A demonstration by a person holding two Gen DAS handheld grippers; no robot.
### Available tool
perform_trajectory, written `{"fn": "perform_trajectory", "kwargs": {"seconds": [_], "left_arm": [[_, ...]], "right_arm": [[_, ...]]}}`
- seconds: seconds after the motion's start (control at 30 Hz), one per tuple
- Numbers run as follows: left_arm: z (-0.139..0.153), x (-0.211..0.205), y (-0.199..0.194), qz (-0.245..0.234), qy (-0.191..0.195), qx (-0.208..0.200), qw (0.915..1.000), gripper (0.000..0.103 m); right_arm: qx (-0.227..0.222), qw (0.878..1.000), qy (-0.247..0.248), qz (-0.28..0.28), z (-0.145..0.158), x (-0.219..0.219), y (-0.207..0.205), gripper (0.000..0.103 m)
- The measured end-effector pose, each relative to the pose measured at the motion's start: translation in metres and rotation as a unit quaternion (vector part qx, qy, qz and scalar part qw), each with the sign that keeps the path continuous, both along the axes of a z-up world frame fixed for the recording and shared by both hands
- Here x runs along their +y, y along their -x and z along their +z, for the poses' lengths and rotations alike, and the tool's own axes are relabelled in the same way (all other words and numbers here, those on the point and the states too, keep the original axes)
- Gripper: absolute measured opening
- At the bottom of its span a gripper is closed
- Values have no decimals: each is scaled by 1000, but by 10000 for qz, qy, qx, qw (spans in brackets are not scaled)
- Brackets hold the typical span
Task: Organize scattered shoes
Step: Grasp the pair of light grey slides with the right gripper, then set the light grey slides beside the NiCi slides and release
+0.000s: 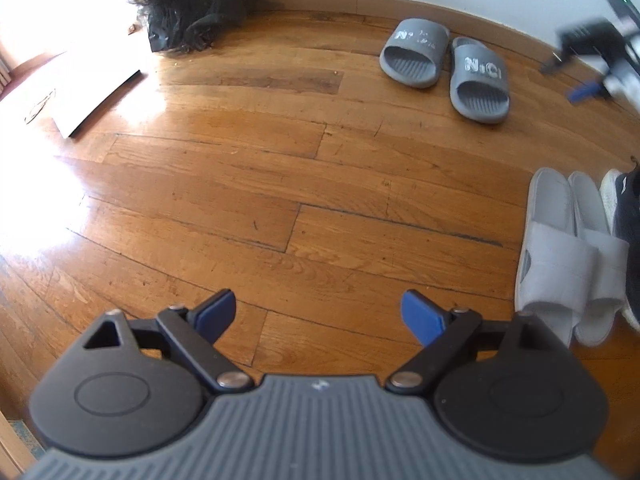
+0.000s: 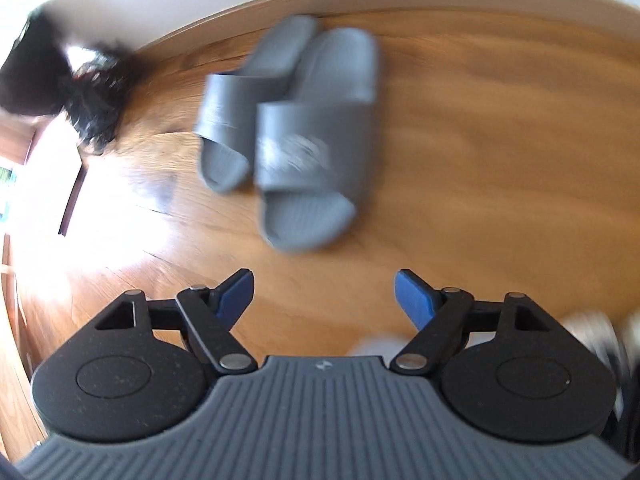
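The left gripper (image 1: pixel 318 312) hangs over the bare wooden floor (image 1: pixel 240 184), its blue-padded fingers (image 1: pixel 420 318) spread wide with nothing between them. The floor is worn honey-coloured planks with dark seams and scratches, glaring white with sunlight at the far left.

Far right, near the wooden skirting board (image 1: pixel 320 0), sits a pair of dark grey moulded slides (image 1: pixel 444 66), rubbery, with ribbed footbeds and pale lettering across their broad straps; the two lie side by side, slightly splayed. At the near right edge a pair of pale grey slippers (image 1: pixel 568 256) with soft wide bands lies close together, and just beside them, cut off by the frame, is a black sneaker (image 1: pixel 628 232) with a white sole.

The right gripper (image 2: pixel 324 292) is also spread and empty, hovering just short of the dark grey slides (image 2: pixel 296 132), which are smeared by blur in its view.

Far left, a heap of black netting (image 1: pixel 192 8) bunches against the wall, with a flat white board (image 1: pixel 80 80) lying beside it.
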State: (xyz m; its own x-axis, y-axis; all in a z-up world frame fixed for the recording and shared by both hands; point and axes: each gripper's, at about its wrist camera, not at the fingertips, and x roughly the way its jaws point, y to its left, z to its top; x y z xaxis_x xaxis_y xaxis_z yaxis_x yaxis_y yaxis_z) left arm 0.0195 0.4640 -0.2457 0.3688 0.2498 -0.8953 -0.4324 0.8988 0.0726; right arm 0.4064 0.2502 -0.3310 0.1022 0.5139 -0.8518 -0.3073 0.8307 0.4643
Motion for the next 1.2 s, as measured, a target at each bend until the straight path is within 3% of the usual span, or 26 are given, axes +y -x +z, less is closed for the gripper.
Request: {"fn": "perform_trajectory", "kwargs": {"seconds": [0.1, 0.23, 0.4, 0.53, 0.6, 0.67, 0.73, 0.77, 0.83, 0.87, 1.07, 1.2], "left_arm": [[1, -7, -1, -75, 31, -24, 10000, 90], [-1, -12, -3, -155, 53, -6, 9999, 90], [-1, -13, -2, -187, 131, -49, 9997, 90], [-3, -14, -3, -183, 179, -32, 9997, 90], [-4, -15, -3, -175, 205, -23, 9996, 90], [-4, -16, -3, -171, 232, -23, 9996, 90], [-3, -18, -2, -197, 246, -26, 9995, 90], [-3, -19, -2, -214, 248, -22, 9995, 90], [-5, -19, -2, -196, 263, -8, 9995, 90], [-5, -18, -2, -185, 272, 0, 9995, 90], [-12, -17, -2, -120, 329, 154, 9993, 90], [-14, -17, -6, -129, 321, 218, 9992, 90]], "right_arm": [[70, 9999, -30, 142, -7, -6, 14, 87], [424, 9973, 468, 387, -30, 15, 36, 85], [771, 9896, 1048, 608, -40, 9, 80, 82], [1836, 9682, 1598, 580, -77, -13, 92, 83], [2107, 9591, 1769, 661, -92, -13, 98, 82], [2081, 9602, 1737, 672, -91, -12, 98, 84], [1981, 9638, 1655, 666, -86, -10, 97, 76], [1931, 9656, 1613, 662, -84, -9, 97, 54], [1830, 9689, 1530, 656, -79, -7, 96, 34], [1780, 9705, 1489, 653, -77, -6, 95, 15], [1489, 9789, 1254, 620, -63, -1, 91, 13], [988, 9866, 1280, 224, -36, 5, 9, 13]]}}
